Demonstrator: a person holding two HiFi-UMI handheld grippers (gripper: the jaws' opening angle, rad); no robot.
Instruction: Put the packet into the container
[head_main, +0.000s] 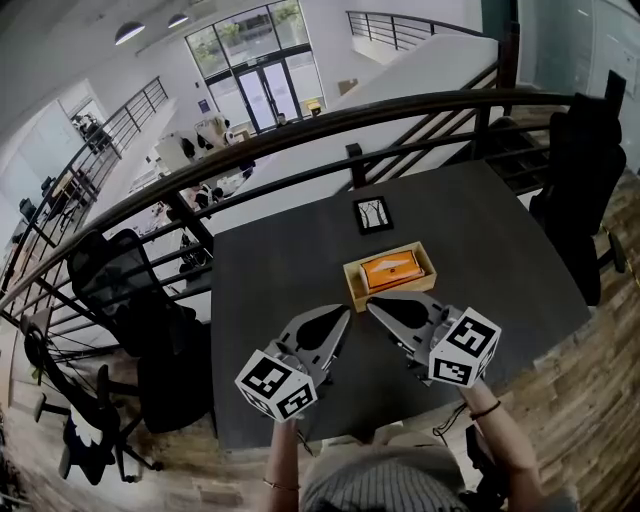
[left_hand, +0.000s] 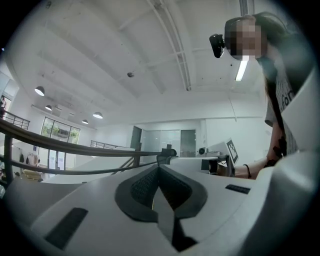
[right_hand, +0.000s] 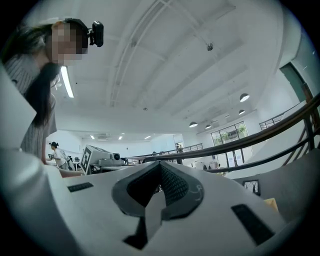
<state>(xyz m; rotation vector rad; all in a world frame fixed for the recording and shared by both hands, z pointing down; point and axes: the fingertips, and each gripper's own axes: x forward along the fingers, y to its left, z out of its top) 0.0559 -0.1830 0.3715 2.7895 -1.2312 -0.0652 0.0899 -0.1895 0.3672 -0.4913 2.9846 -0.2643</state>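
Observation:
An orange packet (head_main: 391, 269) lies flat inside the small wooden container (head_main: 352, 280) near the middle of the dark table (head_main: 290, 260). Both grippers rest on the table just in front of the container, tips pointing at it. My left gripper (head_main: 346, 312) is shut with nothing in it, its tips close to the container's near left corner. My right gripper (head_main: 371, 303) is shut and empty too, almost touching the container's front wall. In the gripper views the left gripper (left_hand: 159, 166) and the right gripper (right_hand: 160, 163) show their pads pressed together, aimed up at the ceiling.
A small black card with a white figure (head_main: 373, 214) lies behind the container. A dark railing (head_main: 300, 135) runs along the table's far side. Black office chairs stand at the left (head_main: 130, 290) and at the right (head_main: 585, 160).

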